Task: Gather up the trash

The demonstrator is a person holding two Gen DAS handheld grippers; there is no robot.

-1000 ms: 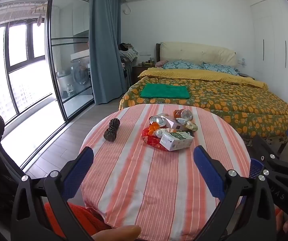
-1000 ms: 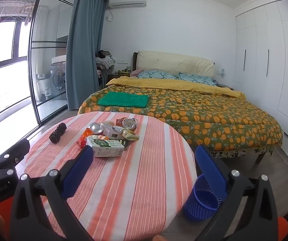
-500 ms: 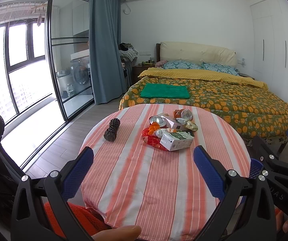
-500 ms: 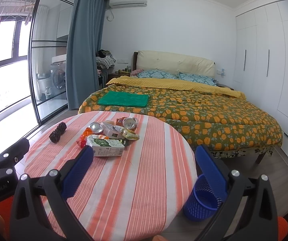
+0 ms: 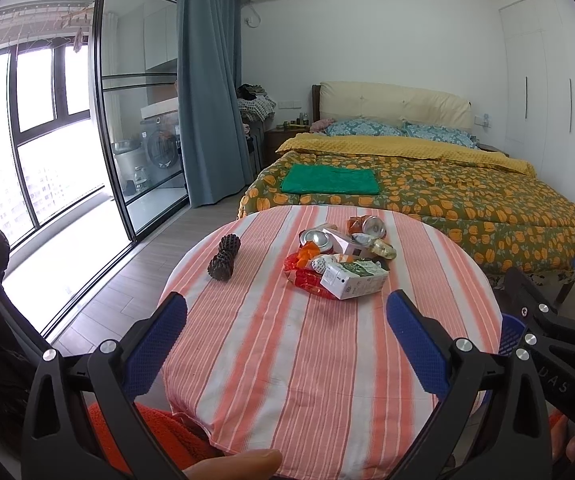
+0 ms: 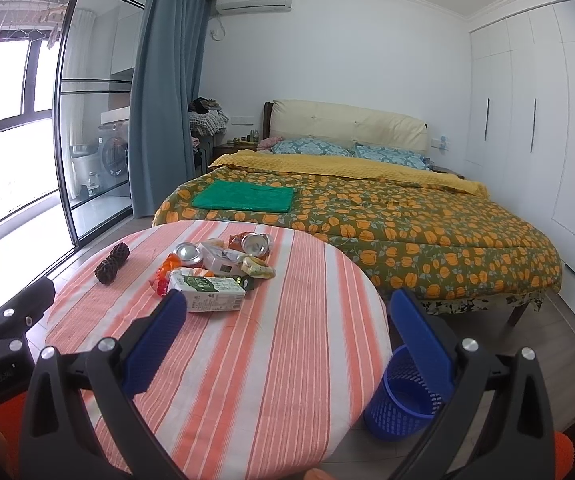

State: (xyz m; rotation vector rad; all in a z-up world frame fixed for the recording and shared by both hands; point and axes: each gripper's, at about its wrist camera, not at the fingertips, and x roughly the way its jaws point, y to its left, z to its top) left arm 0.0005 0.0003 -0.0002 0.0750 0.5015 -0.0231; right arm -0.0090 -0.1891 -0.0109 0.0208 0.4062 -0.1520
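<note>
Left wrist view, reading from the left: my left gripper (image 5: 285,336) hangs over the near part of the round striped table (image 5: 271,360), blue pads spread wide and holding nothing. A dark pine cone (image 5: 224,257) lies alone toward the table's left edge, well apart from the rest. Ahead and slightly right of this gripper sits the trash pile (image 5: 341,260): a white and green milk carton (image 5: 353,280) lies nearest me, its long axis running roughly left to right, on a red wrapper (image 5: 303,276), with two cans (image 5: 373,226) tipped on their sides behind it.

From the right wrist view, the pile (image 6: 217,268) lies ahead and to the left of my right gripper (image 6: 287,338), whose pads are also spread apart and empty. The carton (image 6: 207,294) shows just past that gripper's left pad, so I judge the right hand to be the nearer one. Further right, a blue mesh wastebasket (image 6: 401,404) stands on the floor just beside the table's right edge, below the right pad.

I'd expect the carton to come first: its broadside faces me, so the gripper would need to close across its short width.
</note>
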